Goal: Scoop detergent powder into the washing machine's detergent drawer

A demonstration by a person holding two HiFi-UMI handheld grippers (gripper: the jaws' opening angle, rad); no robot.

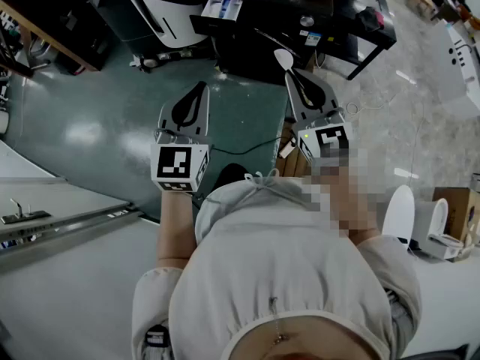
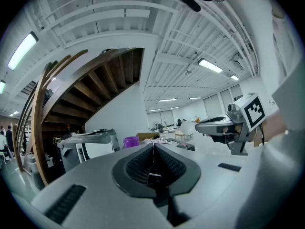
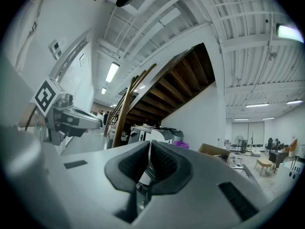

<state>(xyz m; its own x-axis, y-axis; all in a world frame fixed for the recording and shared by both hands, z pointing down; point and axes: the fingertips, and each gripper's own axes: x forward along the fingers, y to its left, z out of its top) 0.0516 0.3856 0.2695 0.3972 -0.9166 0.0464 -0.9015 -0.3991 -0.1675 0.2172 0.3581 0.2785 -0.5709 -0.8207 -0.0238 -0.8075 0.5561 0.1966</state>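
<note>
Both grippers are held up in front of the person's chest, pointing away. My left gripper point(image 1: 200, 88) point(image 2: 153, 147) is shut, its pads pressed together with nothing between them. My right gripper point(image 1: 291, 77) point(image 3: 149, 144) is shut on a white scoop point(image 1: 283, 58), whose round bowl point(image 2: 188, 127) sticks out past its tip. Farther ahead stands the white washing machine point(image 1: 161, 6) point(image 2: 90, 147) point(image 3: 152, 133). Its detergent drawer point(image 1: 223, 8) appears pulled out. The detergent powder itself I cannot make out.
A black table point(image 1: 334, 17) with small items stands right of the machine, and a purple tub point(image 2: 131, 141) sits on it. A wooden staircase point(image 3: 143, 87) rises behind. A cable point(image 1: 259, 145) crosses the green floor. A cardboard box point(image 1: 454, 208) and white fixtures point(image 1: 400, 212) are at the right.
</note>
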